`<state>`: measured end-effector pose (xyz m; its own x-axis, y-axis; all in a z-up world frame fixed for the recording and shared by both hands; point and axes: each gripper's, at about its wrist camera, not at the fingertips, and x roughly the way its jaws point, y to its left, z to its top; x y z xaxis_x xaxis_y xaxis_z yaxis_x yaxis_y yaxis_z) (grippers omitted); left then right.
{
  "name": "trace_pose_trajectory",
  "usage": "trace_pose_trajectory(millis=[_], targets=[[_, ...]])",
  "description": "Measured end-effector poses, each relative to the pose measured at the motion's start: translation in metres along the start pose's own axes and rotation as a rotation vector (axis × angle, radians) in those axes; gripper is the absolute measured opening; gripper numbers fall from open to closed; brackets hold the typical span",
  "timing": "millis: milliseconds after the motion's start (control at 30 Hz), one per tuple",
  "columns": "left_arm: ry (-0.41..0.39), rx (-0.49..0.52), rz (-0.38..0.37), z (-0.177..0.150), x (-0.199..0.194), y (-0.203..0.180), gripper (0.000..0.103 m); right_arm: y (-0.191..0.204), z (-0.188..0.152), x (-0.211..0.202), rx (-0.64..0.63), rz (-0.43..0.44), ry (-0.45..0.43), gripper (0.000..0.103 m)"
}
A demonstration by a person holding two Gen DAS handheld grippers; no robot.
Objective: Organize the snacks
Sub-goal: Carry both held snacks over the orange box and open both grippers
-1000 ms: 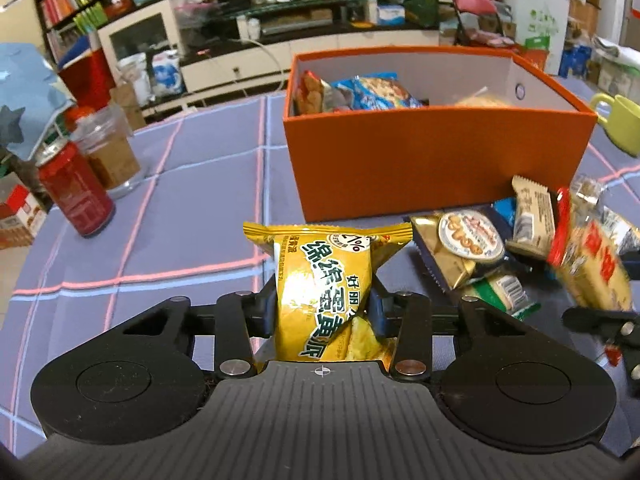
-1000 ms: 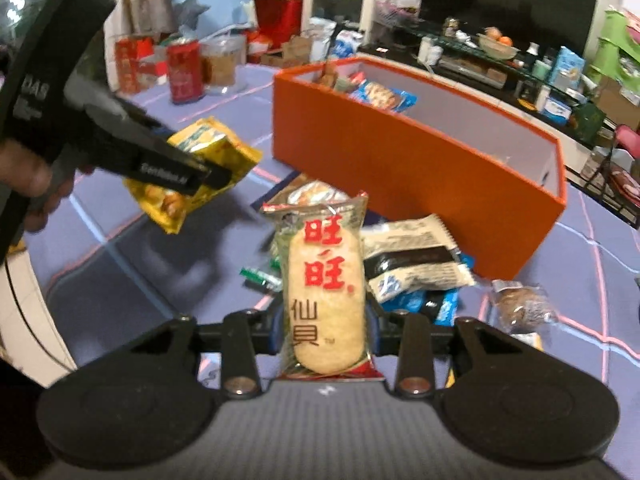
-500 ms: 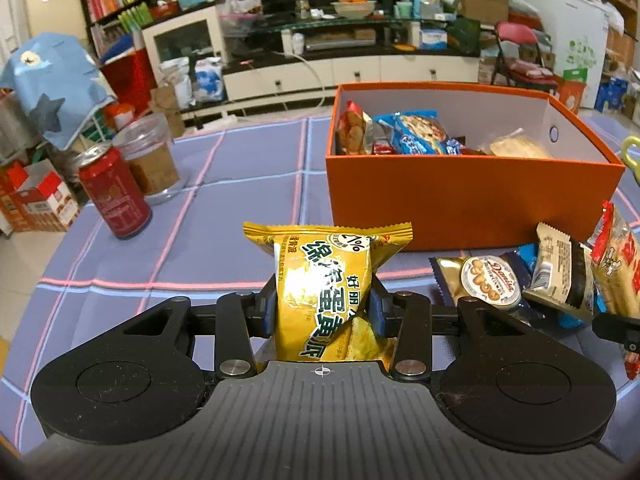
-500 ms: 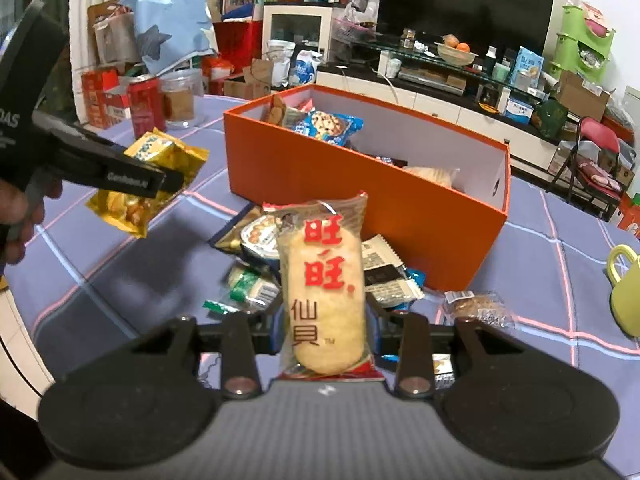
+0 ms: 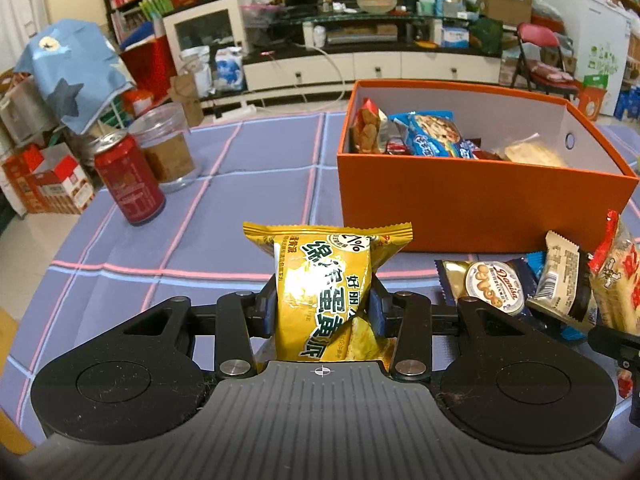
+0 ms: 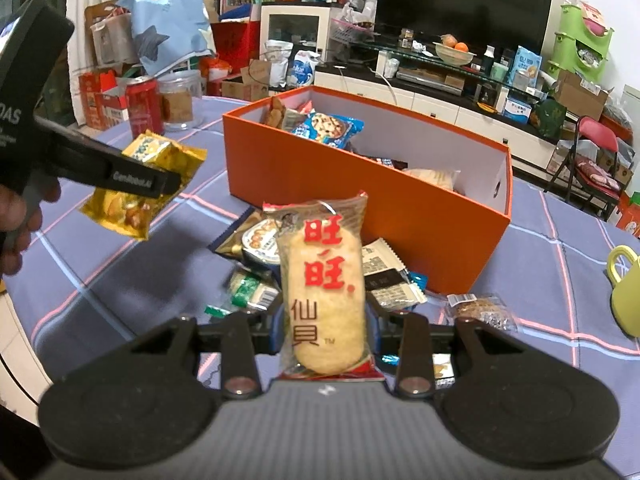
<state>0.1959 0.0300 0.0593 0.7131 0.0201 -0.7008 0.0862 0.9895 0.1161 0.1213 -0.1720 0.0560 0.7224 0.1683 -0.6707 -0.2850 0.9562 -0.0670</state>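
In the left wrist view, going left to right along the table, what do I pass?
Red can → clear jar → yellow snack packet held in the left gripper → orange box → round-label cookie packet → rice cracker packet at the right edge.

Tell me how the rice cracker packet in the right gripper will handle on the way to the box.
The rice cracker packet stands upright unsupported, so probably stiff and light. The right gripper pinches a thin cracker: likely brittle. Glossy film may slip.
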Motion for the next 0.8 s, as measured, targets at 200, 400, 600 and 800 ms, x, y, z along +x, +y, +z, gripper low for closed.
trace_pose_trajectory(millis=[200,400,600,800], targets=[[-0.018,0.000,0.017,0.002,-0.005,-0.001,0.008,0.003,0.003,-0.003,0.005,0.006,-0.013,0.037],[-0.032,-0.013,0.018,0.005,-0.011,0.001,0.008,0.002,0.005,-0.008,0.011,0.006,-0.028,0.037],[-0.104,-0.109,-0.073,0.028,-0.046,0.024,0.008,-0.010,0.017,-0.032,0.055,0.009,-0.103,0.037],[-0.161,-0.064,-0.095,0.083,-0.035,-0.006,0.008,-0.064,0.064,-0.014,0.166,-0.035,-0.147,0.038]])
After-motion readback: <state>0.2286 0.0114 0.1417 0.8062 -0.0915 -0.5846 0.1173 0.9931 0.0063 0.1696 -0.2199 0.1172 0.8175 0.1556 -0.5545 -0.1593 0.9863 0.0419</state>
